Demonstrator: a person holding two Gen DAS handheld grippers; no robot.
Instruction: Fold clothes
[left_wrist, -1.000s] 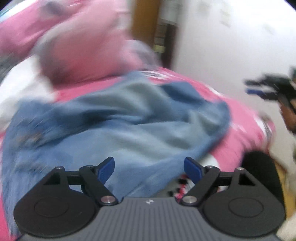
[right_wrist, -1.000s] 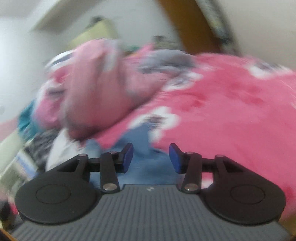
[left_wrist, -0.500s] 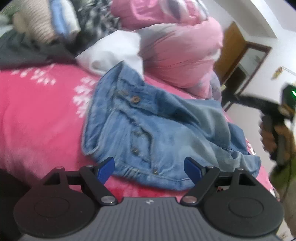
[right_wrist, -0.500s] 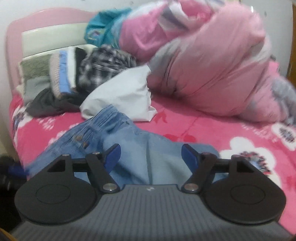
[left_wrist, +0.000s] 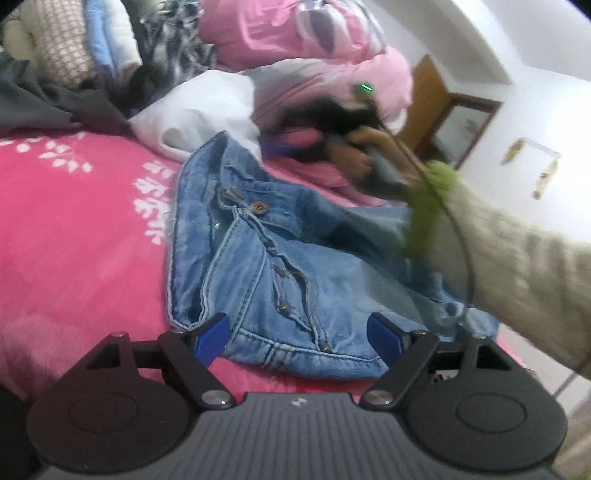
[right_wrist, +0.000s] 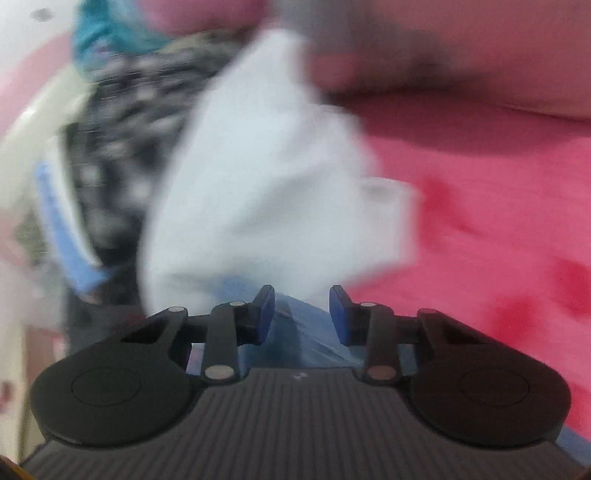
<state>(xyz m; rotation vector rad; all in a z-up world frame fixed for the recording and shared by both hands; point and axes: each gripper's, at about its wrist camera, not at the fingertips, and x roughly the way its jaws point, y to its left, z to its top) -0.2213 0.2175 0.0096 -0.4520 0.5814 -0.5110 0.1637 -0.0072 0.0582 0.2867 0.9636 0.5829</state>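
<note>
Crumpled blue denim jeans (left_wrist: 280, 266) lie button-fly up on the pink floral bed cover (left_wrist: 81, 229). My left gripper (left_wrist: 298, 334) hovers open just short of their near edge, its blue pads wide apart and nothing between them. In the left wrist view, a hand in a beige sleeve with a green cuff (left_wrist: 517, 266) holds my blurred right gripper (left_wrist: 280, 147) over the jeans' far corner. In the right wrist view, the right gripper (right_wrist: 302, 315) has its jaws closing, with a denim fold (right_wrist: 303, 336) between the pads and a gap still showing.
A white garment (left_wrist: 199, 107) lies just behind the jeans. A pile of folded and loose clothes (left_wrist: 92, 48) sits at the far left, and a big pink duvet bundle (left_wrist: 303, 44) behind. A wooden door (left_wrist: 424, 96) and a white wall stand to the right.
The right gripper has swung in across the bed to the jeans' far corner by the white garment, and its jaws have narrowed. The left gripper crept a little closer to the near edge.
</note>
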